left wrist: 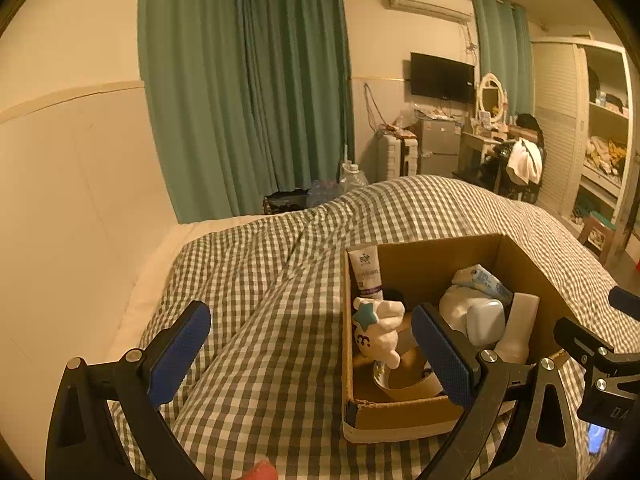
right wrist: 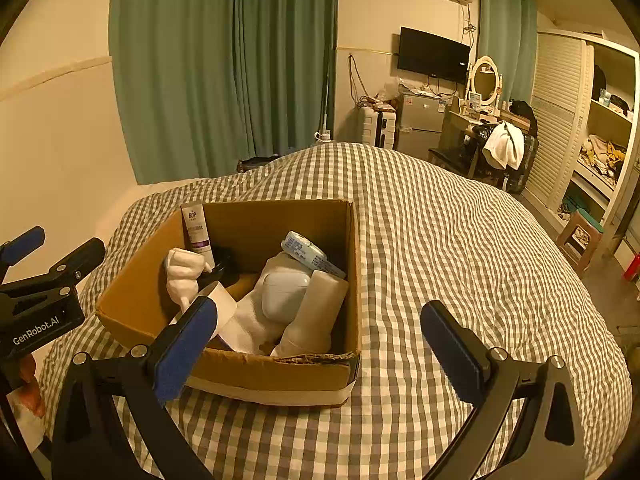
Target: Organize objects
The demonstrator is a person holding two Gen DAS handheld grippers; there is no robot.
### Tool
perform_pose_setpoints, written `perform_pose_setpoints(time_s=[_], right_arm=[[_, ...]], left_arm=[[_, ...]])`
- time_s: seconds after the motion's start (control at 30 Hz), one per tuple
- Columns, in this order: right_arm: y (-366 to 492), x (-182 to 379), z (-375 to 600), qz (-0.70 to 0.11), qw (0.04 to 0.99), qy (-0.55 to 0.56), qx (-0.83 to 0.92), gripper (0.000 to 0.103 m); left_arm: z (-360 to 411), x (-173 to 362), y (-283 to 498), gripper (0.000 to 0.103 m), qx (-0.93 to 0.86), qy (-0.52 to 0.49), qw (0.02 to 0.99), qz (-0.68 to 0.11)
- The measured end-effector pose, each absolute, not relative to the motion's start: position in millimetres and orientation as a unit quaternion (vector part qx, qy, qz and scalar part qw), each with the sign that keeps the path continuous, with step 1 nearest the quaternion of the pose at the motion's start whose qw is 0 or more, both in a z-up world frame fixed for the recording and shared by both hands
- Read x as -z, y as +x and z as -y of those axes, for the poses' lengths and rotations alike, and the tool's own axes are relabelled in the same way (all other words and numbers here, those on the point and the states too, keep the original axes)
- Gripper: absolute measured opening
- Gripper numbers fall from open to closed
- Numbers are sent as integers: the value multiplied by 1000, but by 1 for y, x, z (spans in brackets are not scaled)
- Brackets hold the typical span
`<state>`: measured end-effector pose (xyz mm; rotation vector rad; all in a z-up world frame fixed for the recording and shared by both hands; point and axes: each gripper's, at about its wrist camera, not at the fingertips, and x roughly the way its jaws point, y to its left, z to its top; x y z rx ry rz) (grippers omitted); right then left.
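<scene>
An open cardboard box (left wrist: 400,412) (right wrist: 280,372) sits on the checked bed cover. It holds a white tube (left wrist: 366,270) (right wrist: 196,232) leaning in a far corner, a white toy figure (left wrist: 378,330) (right wrist: 182,276), a roll of tape (left wrist: 404,380), white socks (right wrist: 248,320), a pale earbud case (left wrist: 485,322) (right wrist: 285,294), a tissue pack (left wrist: 486,280) (right wrist: 304,250) and a white bottle (left wrist: 516,328) (right wrist: 316,312). My left gripper (left wrist: 310,358) is open and empty above the box's left side. My right gripper (right wrist: 320,354) is open and empty above the box's near right corner.
The green-and-white checked cover (right wrist: 440,248) spreads over the whole bed. A cream wall (left wrist: 60,200) runs along the left. Green curtains, a small fridge, a dressing table with a chair and an open wardrobe (right wrist: 600,128) stand beyond the bed's far end.
</scene>
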<state>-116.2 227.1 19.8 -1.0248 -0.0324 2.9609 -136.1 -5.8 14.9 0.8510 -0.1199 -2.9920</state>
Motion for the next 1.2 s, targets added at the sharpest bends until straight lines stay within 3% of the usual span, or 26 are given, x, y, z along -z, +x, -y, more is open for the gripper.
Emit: perform_pose_setpoints(time_s=[1.2], right_arm=[[-115,-16,-221,6,4,-321,-947,102]], left_arm=[[0,-12,-138,103,958,281,24,48]])
